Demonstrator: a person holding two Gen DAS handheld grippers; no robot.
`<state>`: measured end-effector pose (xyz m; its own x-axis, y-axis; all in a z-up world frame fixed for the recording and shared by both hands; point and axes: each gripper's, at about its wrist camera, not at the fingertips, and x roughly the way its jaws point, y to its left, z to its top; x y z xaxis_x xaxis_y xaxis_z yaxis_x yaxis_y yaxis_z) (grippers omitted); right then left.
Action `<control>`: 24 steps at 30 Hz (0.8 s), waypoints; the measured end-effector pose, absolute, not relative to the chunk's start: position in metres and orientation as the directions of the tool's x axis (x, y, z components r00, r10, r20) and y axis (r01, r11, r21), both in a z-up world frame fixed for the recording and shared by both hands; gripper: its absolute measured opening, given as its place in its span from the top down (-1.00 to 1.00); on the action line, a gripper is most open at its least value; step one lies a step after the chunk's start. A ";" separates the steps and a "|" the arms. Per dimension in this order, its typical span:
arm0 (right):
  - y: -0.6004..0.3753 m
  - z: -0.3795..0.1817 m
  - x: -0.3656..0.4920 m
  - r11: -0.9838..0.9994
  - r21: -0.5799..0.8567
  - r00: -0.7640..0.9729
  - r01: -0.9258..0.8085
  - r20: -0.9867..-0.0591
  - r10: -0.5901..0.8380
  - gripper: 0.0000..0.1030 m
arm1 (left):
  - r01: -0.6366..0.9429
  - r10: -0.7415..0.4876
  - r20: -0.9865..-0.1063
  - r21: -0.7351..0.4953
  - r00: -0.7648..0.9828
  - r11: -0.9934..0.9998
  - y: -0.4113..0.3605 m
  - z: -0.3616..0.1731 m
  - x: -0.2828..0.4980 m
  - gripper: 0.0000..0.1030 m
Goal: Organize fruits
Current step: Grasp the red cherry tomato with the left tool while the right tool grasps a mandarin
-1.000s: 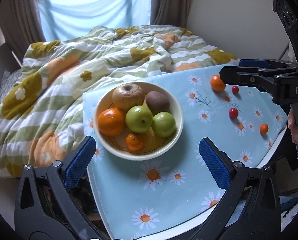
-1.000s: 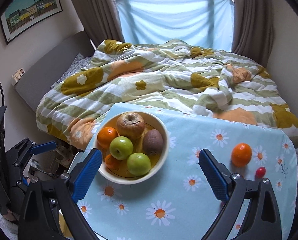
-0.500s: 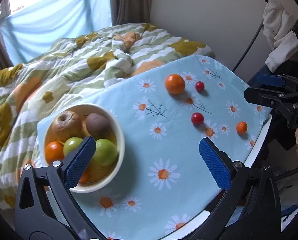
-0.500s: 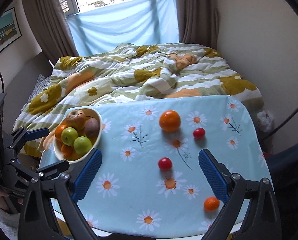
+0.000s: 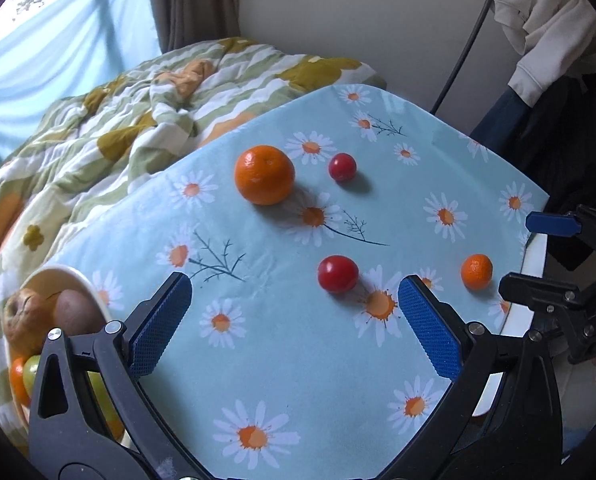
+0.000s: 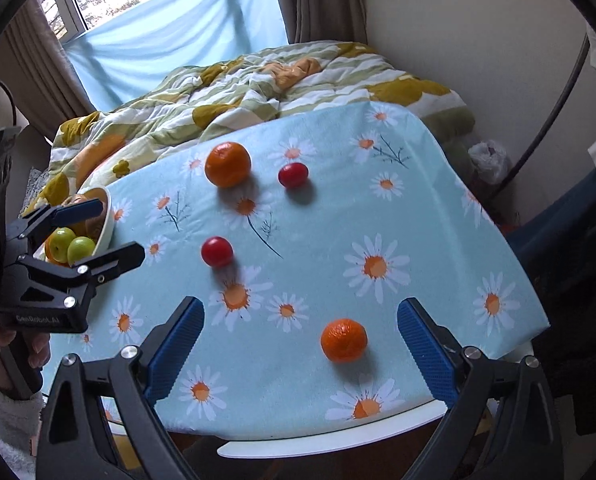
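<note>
1. my left gripper [image 5: 294,320] is spread wide and holds nothing; its ribbed blue pads hang over the smooth daisy-print tablecloth [image 5: 298,368].
2. my right gripper [image 6: 299,344] gapes wide too, with a dimpled small mandarin [image 6: 343,339] lying between its fingers.
3. a round big orange [image 6: 228,164] and two glossy red fruits [image 6: 216,251] lie loose on the cloth; the cream bowl [image 6: 106,216] of fruit sits at the left edge.

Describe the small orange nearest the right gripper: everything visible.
The small orange is a round mandarin-like fruit with dimpled, glossy peel, whole and unpeeled. It sits alone on the daisy-print tablecloth near the table's front edge, touching only the cloth. The open right gripper frames it without contact.
</note>
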<state>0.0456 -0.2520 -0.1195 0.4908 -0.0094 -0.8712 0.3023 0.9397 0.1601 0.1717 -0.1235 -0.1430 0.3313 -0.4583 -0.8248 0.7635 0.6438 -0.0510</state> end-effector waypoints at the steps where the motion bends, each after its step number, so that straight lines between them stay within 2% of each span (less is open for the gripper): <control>1: -0.253 -0.125 0.044 0.937 0.166 0.489 0.307 -0.872 -0.006 -0.88 | 0.770 -0.458 -0.828 -0.051 0.324 0.637 -0.128 -0.148 0.172 -1.00; 5: -0.256 -0.145 0.038 0.932 0.168 0.475 0.320 -0.880 -0.004 -0.88 | 0.794 -0.462 -0.838 -0.060 0.289 0.605 -0.144 -0.168 0.170 -0.99; 9: -0.259 -0.158 0.034 0.926 0.177 0.472 0.334 -0.882 -0.002 -0.88 | 0.811 -0.460 -0.848 -0.065 0.262 0.581 -0.154 -0.185 0.166 -0.82; 16: -0.261 -0.175 0.032 0.928 0.166 0.459 0.332 -0.889 -0.006 -0.85 | 0.834 -0.446 -0.863 -0.054 0.237 0.549 -0.170 -0.205 0.166 -0.26; 20: -0.261 -0.182 0.031 0.929 0.172 0.445 0.326 -0.895 0.009 -0.65 | 0.837 -0.415 -0.874 -0.020 0.251 0.547 -0.173 -0.212 0.164 -0.10; 24: -0.262 -0.185 0.030 0.931 0.173 0.441 0.322 -0.898 0.015 -0.61 | 0.833 -0.412 -0.873 -0.013 0.260 0.553 -0.173 -0.212 0.165 0.04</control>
